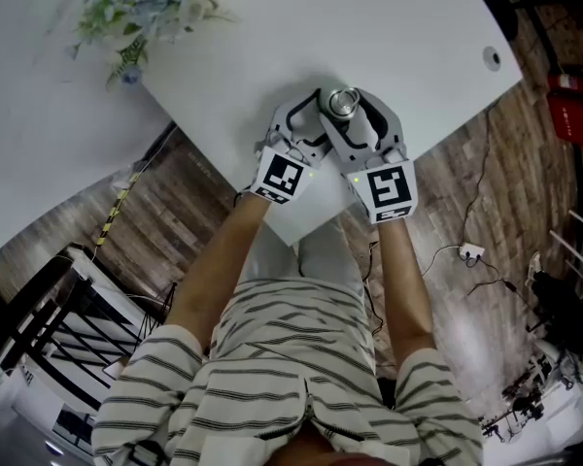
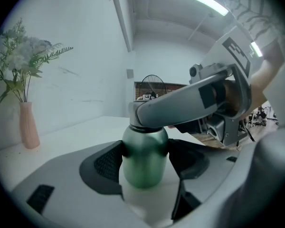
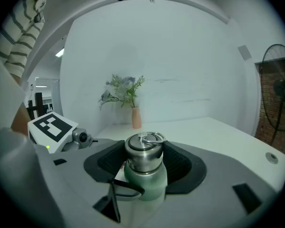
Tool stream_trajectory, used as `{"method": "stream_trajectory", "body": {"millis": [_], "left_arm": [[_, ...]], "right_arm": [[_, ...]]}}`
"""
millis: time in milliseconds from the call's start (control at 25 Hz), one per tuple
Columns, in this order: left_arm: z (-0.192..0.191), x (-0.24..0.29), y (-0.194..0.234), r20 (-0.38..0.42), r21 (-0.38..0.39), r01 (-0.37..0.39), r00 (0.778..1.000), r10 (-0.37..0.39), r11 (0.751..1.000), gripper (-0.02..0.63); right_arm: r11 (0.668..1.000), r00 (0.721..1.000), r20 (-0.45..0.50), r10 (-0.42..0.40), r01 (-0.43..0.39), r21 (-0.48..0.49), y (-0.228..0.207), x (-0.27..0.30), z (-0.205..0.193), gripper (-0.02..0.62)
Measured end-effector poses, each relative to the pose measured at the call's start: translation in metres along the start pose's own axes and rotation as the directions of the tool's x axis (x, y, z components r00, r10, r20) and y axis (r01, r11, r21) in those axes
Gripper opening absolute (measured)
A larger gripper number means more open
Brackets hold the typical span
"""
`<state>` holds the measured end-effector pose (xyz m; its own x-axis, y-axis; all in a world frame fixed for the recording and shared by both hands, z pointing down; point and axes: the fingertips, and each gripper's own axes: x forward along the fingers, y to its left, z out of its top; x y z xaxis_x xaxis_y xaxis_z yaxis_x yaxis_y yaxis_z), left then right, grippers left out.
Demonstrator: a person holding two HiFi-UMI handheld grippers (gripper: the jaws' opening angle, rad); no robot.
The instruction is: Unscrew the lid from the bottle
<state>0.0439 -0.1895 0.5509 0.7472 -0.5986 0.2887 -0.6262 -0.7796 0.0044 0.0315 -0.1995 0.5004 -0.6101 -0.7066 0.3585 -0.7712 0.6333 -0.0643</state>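
Gripping a green bottle (image 2: 142, 148) by its body, the left gripper (image 2: 145, 161) has both dark pads (image 2: 109, 163) pressed against the metal sides. The right gripper (image 3: 145, 159), its jaws set fairly wide, is clamped around the steel lid (image 3: 143, 152) above. The bottle stands upright on a white table (image 1: 272, 37), near the corner closest to the person.

From the head view only the lid's round top shows between the two grippers; the green body is hidden beneath them. In the left gripper view the right gripper's grey jaw lies across the bottle's neck and covers the lid entirely, and the bottle's foot is lost in blur behind the gripper's own frame.

The right gripper view gives the clearest look at the lid, with a wire ring (image 3: 152, 137) lying on top of it. Below the shoulder the green body is cut off by that gripper's frame, and a dark curved edge crosses its lower left, though what it belongs to cannot be made out. The left gripper's marker cube (image 3: 52, 126) shows at that view's left.

A pink vase (image 2: 28, 125) of flowers stands well apart from the bottle, by the white wall. A fan (image 3: 280, 75) is clipped by the right gripper view's edge. The person's striped shirt (image 1: 301, 386) fills the bottom of the head view.
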Motion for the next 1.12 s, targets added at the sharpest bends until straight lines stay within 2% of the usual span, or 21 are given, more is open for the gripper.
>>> {"method": "stream_trajectory", "body": {"millis": [200,360,480,720,800,880,1040,1120], "left_arm": [[0.0,0.001,-0.001,-0.002,0.008,0.006,1.0,-0.006,1.0,0.302],[0.001,0.0,-0.002,-0.004,0.02,0.008,1.0,-0.008,1.0,0.302],[0.001,0.0,-0.003,-0.006,0.029,0.011,1.0,-0.011,1.0,0.302],[0.001,0.0,-0.005,-0.011,0.051,0.021,1.0,-0.02,0.999,0.302],[0.001,0.0,-0.005,-0.011,0.051,0.022,1.0,-0.021,0.998,0.302],[0.001,-0.001,-0.004,-0.01,0.045,0.02,1.0,-0.02,0.999,0.302],[0.001,0.0,-0.003,-0.011,0.036,0.017,1.0,-0.016,0.999,0.302],[0.001,0.0,-0.004,-0.011,0.034,0.017,1.0,-0.016,0.999,0.304]], "right_arm": [[0.991,0.992,-0.002,0.126,-0.126,-0.04,0.002,-0.001,0.001,0.261],[0.969,0.971,-0.011,0.237,-0.237,-0.075,0.004,-0.003,0.001,0.261],[0.942,0.947,-0.015,0.322,-0.322,-0.096,0.007,-0.006,0.002,0.261],[0.869,0.877,-0.062,0.476,-0.48,-0.122,0.009,-0.01,0.0,0.262],[0.852,0.862,-0.081,0.5,-0.507,-0.134,0.01,-0.009,0.0,0.262],[0.847,0.859,-0.1,0.502,-0.511,-0.146,0.01,-0.008,-0.001,0.261],[0.861,0.871,-0.101,0.48,-0.49,-0.137,0.011,-0.006,0.0,0.261],[0.872,0.879,-0.078,0.471,-0.477,-0.108,0.013,-0.007,0.002,0.293]]}}
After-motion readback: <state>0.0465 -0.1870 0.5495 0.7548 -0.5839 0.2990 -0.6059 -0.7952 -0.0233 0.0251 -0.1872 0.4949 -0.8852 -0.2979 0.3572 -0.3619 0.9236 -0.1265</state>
